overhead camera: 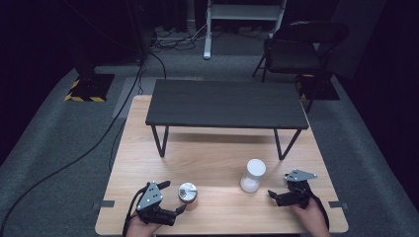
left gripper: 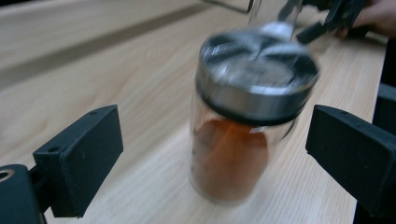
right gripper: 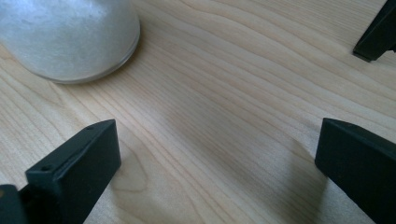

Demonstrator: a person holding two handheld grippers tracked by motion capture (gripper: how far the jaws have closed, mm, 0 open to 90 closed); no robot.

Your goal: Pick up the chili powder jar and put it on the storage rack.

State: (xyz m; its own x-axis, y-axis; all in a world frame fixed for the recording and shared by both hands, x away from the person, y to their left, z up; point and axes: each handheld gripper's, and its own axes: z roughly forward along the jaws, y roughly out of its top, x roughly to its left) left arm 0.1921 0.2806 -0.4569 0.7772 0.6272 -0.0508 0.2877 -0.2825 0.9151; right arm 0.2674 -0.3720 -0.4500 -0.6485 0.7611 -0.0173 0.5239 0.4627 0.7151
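No text, label, brand name or number can be read anywhere. The metal lid of the spice jar [left gripper: 256,70] carries raised shapes, but they are blurred and form no legible word. The white jar [overhead camera: 252,175] has no visible print. The only sign is yellow-and-black hazard striping on the floor plate [overhead camera: 86,97] at the far left and on another plate [overhead camera: 307,84] by the chair at far right.

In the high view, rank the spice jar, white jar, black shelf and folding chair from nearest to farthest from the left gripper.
From the left gripper:
1. spice jar, just beside its jaws
2. white jar, front right
3. black shelf, mid-table
4. folding chair, beyond the table
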